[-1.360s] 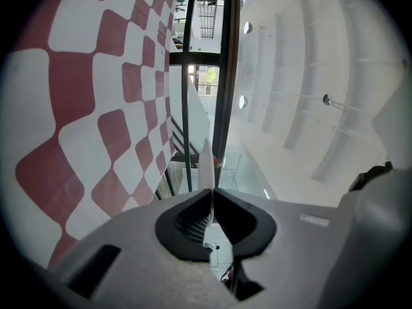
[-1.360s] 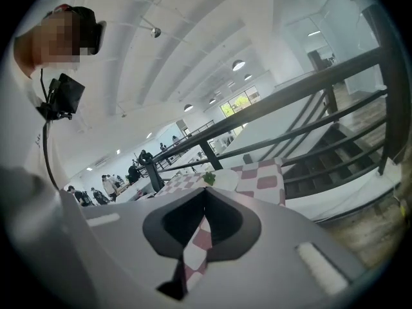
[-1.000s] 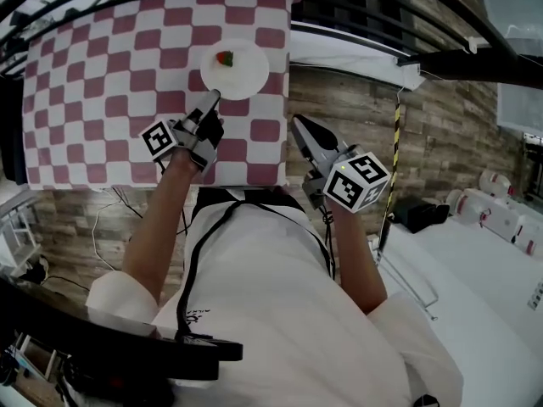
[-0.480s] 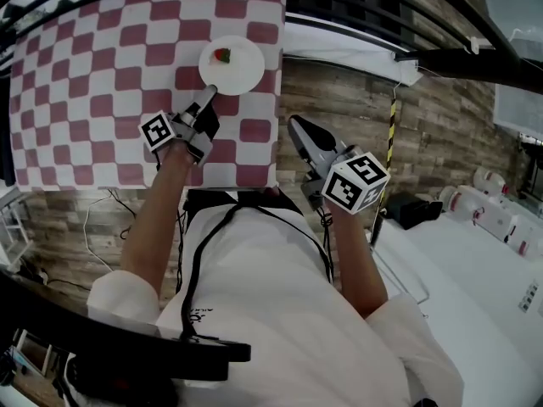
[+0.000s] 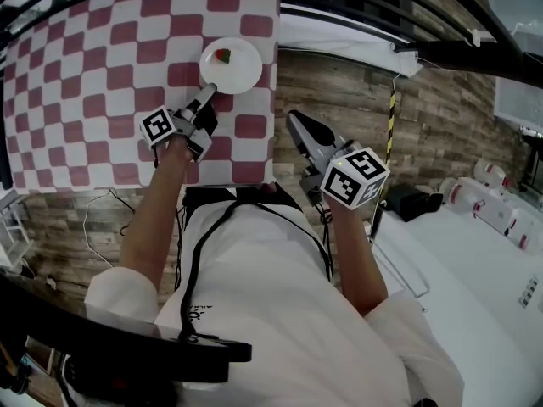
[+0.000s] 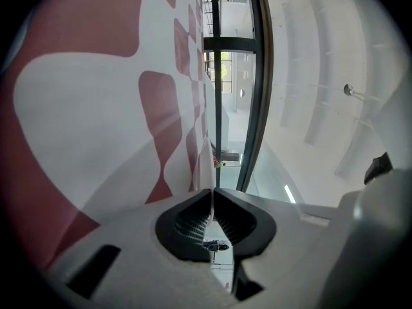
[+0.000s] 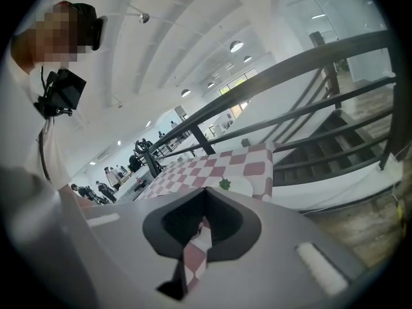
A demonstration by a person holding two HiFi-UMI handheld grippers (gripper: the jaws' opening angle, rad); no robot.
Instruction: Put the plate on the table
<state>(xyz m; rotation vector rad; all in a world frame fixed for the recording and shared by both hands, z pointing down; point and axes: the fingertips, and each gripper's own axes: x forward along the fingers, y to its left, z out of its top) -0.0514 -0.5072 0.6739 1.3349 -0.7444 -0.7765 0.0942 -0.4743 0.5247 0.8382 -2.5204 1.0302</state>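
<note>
On checked cloth [image 5: 85,83], plate [image 5: 239,68] in left tongs [image 5: 209,88]

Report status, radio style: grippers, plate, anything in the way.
Left hand-held gripper shut on plate rim. Right hand-held gripper shut, empty, beside table. Plate carries strawberry, over checked tablecloth; contact unclear. No obstacle seen.

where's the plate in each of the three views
Head view: plate, upper centre, near the cloth's right edge.
Left gripper view: plate edge-on, a thin white sliver just above centre-bottom.
Right gripper view: plate, small, right of centre, low on the cloth.
Shared landmark: the red-and-white checked cloth under it.
</note>
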